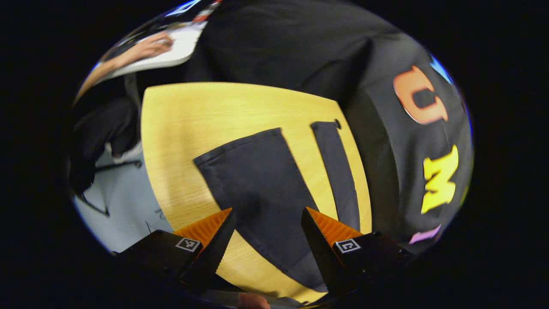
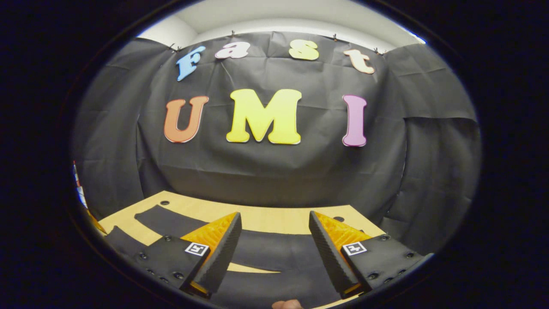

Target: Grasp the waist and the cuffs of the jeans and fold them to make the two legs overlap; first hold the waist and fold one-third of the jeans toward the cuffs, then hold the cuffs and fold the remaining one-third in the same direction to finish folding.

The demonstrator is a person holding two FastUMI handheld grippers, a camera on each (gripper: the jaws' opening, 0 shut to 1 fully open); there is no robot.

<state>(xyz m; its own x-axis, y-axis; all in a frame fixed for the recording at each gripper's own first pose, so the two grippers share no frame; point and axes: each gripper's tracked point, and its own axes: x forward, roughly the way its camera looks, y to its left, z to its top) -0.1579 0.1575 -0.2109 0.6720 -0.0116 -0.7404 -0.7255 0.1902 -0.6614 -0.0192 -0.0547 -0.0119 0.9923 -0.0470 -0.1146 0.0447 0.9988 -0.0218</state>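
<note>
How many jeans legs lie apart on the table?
2: in the left gripper view, a wide leg between the open jaws and a narrower leg beside it, with bare table between them.

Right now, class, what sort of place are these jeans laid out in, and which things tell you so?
Probably a staged recording booth: black cloth wall behind a wooden table, dark jeans spread flat on it.

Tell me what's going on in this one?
A person holds tongs in each hand above dark jeans spread flat on a wooden table, legs apart. The left tongs hang open over one leg; the right tongs are open too, above the fabric. Nothing is gripped, and no fold has been made yet.
</note>
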